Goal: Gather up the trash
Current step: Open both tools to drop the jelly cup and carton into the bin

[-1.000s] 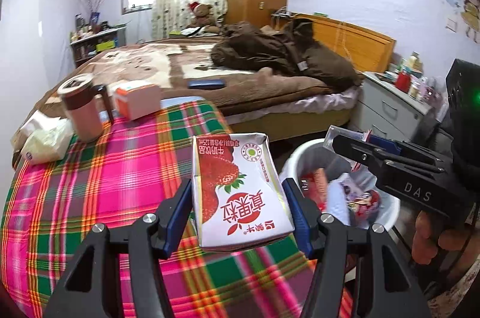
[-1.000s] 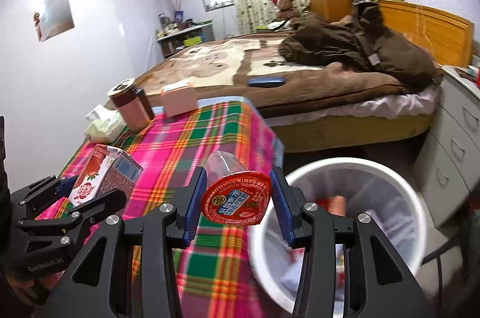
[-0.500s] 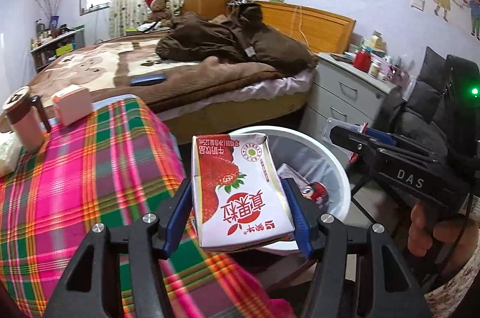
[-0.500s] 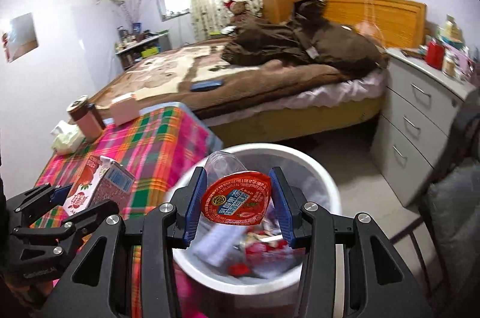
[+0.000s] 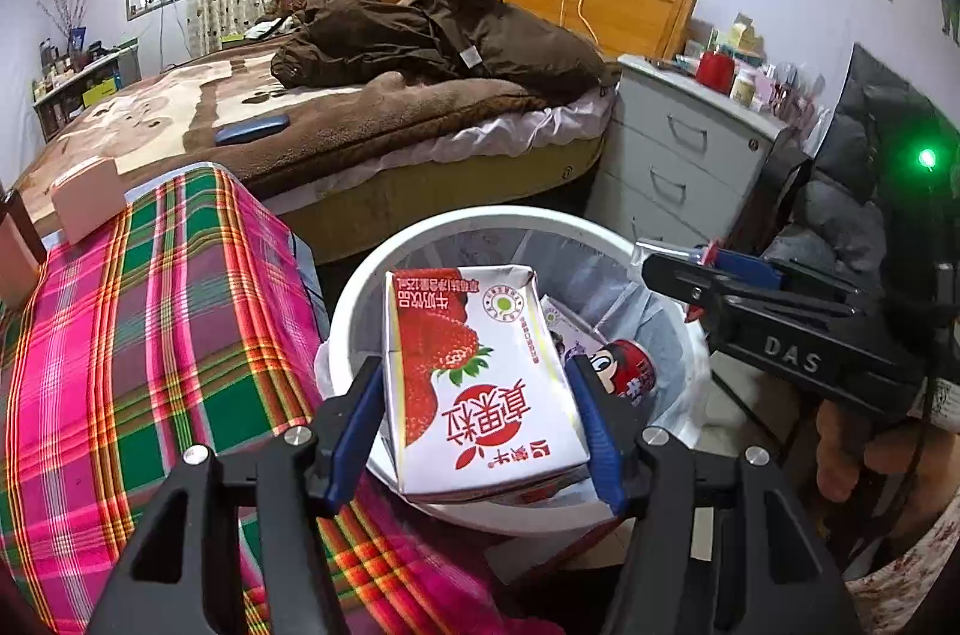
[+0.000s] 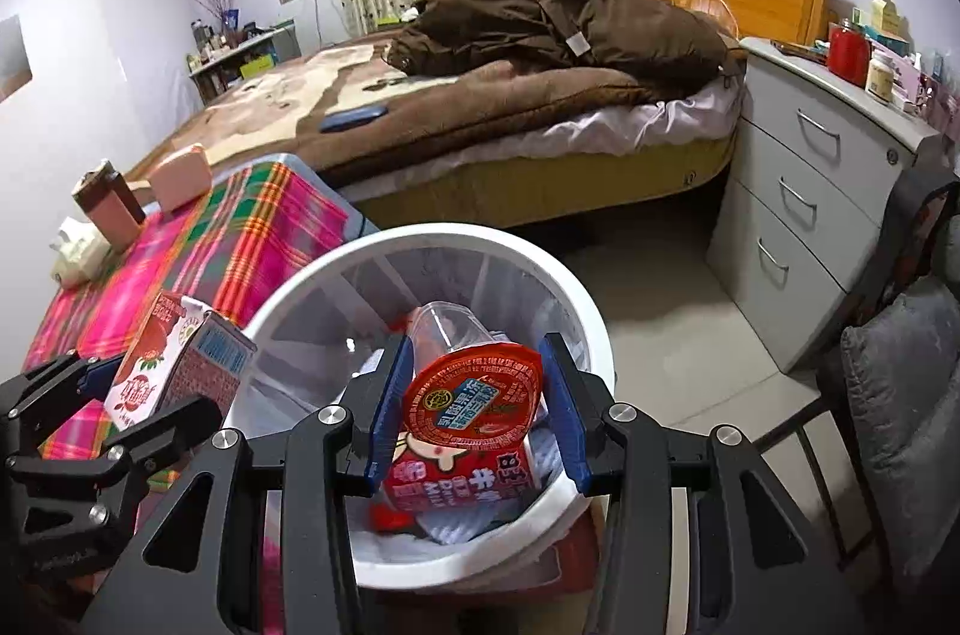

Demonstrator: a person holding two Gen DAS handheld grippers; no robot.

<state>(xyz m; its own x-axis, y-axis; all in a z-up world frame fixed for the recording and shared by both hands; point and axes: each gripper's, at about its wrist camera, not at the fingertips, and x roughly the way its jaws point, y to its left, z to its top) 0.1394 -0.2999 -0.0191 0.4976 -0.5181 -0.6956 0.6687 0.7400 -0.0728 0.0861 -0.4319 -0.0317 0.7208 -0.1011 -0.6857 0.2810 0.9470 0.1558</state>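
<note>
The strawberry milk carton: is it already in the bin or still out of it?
Out. The milk carton is clamped between the left gripper's jaws above the white bin.

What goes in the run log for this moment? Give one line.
phase: over bin | left gripper: shut on strawberry milk carton | right gripper: shut on jelly cup | white trash bin: below both, nothing released

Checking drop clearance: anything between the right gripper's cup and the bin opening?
Nothing. In the right wrist view the jelly cup hangs over the white bin, only trash beneath.
</note>
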